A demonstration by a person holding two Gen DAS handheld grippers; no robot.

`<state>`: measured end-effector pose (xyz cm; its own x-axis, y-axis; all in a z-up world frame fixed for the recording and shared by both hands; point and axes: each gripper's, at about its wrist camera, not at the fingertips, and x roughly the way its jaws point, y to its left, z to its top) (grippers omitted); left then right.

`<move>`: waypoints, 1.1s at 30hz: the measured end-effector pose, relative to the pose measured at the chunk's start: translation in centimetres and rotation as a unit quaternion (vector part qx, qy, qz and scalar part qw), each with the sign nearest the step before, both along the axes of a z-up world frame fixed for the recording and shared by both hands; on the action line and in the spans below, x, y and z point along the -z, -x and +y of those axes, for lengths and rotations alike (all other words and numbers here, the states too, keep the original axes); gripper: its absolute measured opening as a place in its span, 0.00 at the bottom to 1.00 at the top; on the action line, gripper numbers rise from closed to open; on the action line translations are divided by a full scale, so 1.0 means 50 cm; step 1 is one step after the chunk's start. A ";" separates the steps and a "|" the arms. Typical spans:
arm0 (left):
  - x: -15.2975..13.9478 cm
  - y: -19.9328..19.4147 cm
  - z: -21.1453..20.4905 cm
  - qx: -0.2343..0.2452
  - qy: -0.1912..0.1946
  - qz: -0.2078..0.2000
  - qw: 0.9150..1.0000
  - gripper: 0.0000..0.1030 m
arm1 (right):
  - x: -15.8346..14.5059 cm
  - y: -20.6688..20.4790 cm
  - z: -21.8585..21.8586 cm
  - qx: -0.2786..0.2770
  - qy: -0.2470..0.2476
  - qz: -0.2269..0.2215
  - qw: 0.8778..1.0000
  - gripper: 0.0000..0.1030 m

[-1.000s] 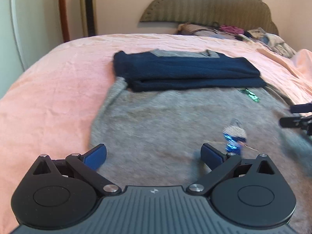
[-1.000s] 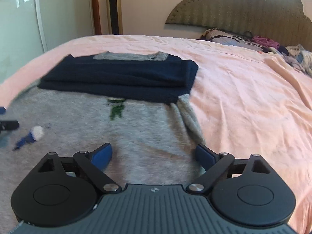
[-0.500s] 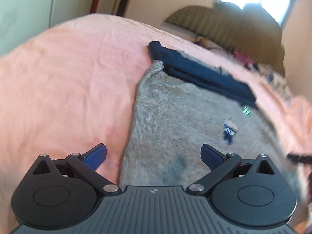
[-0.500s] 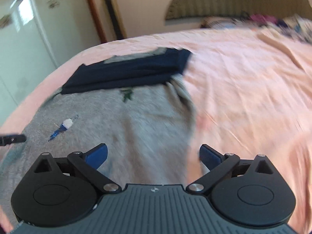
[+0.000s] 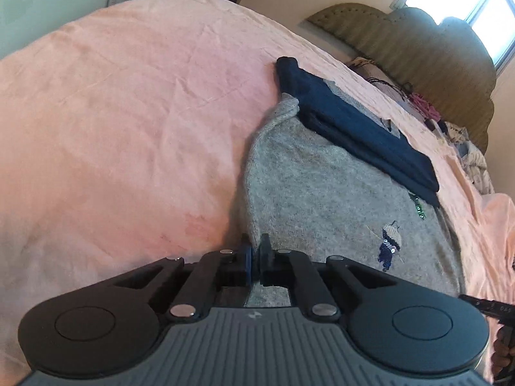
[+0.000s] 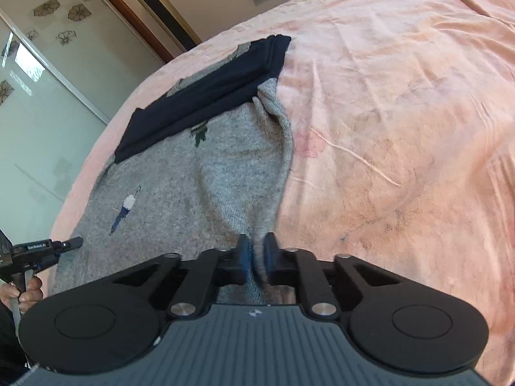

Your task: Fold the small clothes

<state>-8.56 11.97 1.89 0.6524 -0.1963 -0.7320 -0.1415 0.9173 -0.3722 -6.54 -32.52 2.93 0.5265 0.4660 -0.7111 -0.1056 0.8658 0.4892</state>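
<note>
In your left wrist view, the left tool [image 5: 256, 251] has just closed, pinching the left hem corner of the grey knit sweater [image 5: 322, 199]; its body stretches ahead toward the folded navy sleeves [image 5: 354, 128]. In your right wrist view, the right tool [image 6: 256, 251] has just clamped the sweater's right hem corner on the pink bed [image 6: 402, 112].

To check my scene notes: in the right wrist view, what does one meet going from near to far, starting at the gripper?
Right gripper, shut on the hem of the grey knitted sweater → folded navy-blue sleeves lying across the sweater → pink bed sheet → gold floor-standing column by the wall.
</note>
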 end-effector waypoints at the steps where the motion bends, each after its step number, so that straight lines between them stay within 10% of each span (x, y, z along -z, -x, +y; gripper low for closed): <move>1: -0.010 0.007 -0.002 -0.001 -0.015 -0.011 1.000 0.04 | -0.005 0.001 0.002 -0.003 0.007 -0.001 1.000 0.10; 8: 0.004 0.033 0.008 0.017 -0.063 -0.024 0.998 0.03 | -0.003 0.006 -0.045 0.011 0.026 0.005 1.000 0.06; 11: 0.000 0.057 0.024 0.025 -0.002 -0.007 1.000 0.06 | 0.000 0.021 -0.056 0.035 -0.009 0.003 0.999 0.15; 14: 0.013 0.095 0.051 0.029 0.075 0.010 0.997 0.17 | -0.007 0.058 -0.068 0.028 -0.067 0.010 0.997 0.53; 17: 0.029 0.126 0.062 0.018 0.150 0.017 0.988 0.23 | -0.007 0.093 -0.056 -0.003 -0.084 0.033 0.996 0.57; 20: 0.035 0.126 0.045 0.015 0.150 0.009 0.989 0.20 | 0.000 0.106 -0.032 -0.026 -0.103 0.043 0.993 0.54; 22: 0.031 0.118 0.032 0.013 0.116 0.015 0.993 0.06 | 0.005 0.098 -0.020 -0.034 -0.092 0.056 0.994 0.09; 28: 0.010 0.134 0.052 0.025 0.054 0.009 0.998 0.05 | -0.020 0.107 -0.057 -0.025 -0.038 0.038 0.998 0.08; 33: 0.026 0.156 0.070 0.048 0.137 0.015 0.989 0.14 | 0.012 0.115 -0.079 -0.004 -0.078 0.058 0.995 0.11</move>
<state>-16.34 15.46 0.58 0.5992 -0.4498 -0.6623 -0.0735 0.7928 -0.6050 -12.28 -36.49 2.32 0.4407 0.5804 -0.6848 -0.0480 0.7770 0.6276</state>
